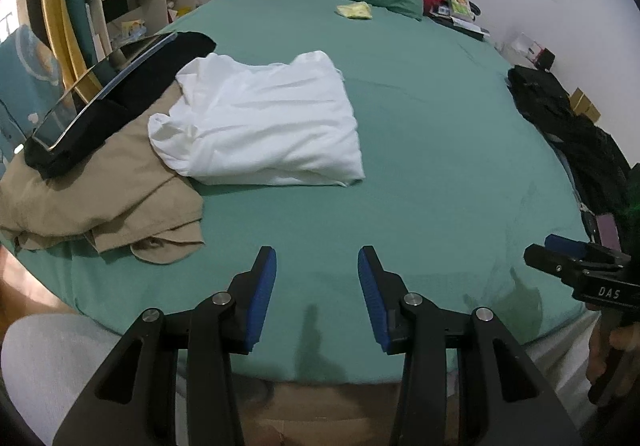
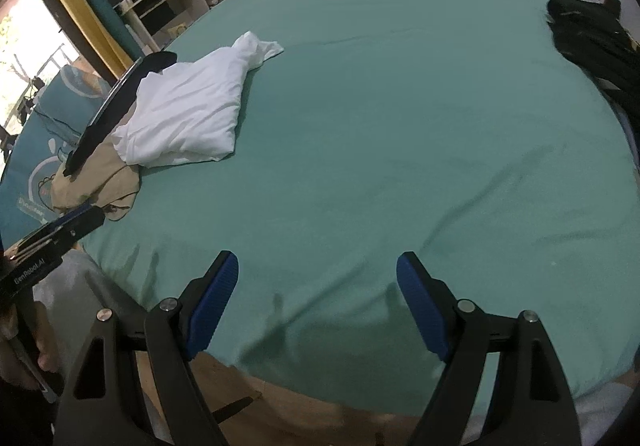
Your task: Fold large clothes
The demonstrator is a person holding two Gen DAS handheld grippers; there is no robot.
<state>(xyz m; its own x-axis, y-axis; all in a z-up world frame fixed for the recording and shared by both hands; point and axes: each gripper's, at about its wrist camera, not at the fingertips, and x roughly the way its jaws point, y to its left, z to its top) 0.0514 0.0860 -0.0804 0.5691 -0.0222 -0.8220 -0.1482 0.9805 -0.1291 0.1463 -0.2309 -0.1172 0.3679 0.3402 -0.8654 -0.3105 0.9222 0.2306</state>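
While I held both tongs over green bed [image 1: 420, 134], left tongs [image 1: 317, 288] and right tongs [image 2: 318, 298] gaped, empty; folded white garment [image 1: 264, 118] lay beside tan garment [image 1: 100, 190].

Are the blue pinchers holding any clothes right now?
No. The left gripper and right gripper are both open and empty above the green sheet.

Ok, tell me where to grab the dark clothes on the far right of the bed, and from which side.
Judging by its pose, take the dark clothes at the inner edge lying on the green sheet, coming from the bare middle of the bed with the right gripper, whose jaws stand open and empty. That edge lies nearest open sheet; the outer side hangs off the bed's edge. The folds are too dark to pick out a collar or hem.
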